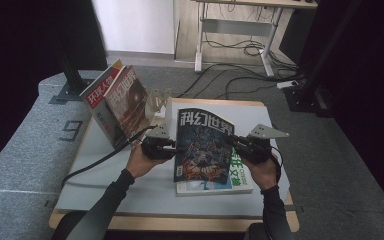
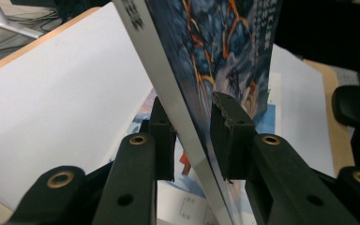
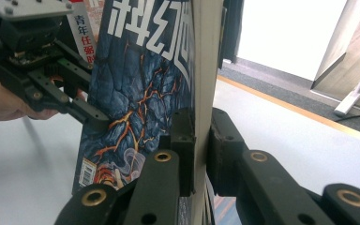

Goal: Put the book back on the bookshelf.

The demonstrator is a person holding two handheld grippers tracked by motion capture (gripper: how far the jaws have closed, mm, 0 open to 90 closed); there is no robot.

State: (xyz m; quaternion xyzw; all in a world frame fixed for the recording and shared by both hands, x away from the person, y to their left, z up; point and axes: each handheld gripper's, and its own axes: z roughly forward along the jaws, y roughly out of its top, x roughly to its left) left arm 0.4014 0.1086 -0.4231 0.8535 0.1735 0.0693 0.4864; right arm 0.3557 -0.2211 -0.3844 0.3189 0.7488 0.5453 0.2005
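magazine raised upright off the stack on the bench, right claw pinching its edge, left claw slack around it (rack awaits).

My blue-covered magazine stands nearly upright on edge (white title characters at its top, cracked orange-veined artwork below), over another magazine lying flat on the table.

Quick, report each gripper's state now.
Left gripper: open, fingers straddling the blue magazine, not pressing.
Right gripper: shut on the blue magazine's edge.
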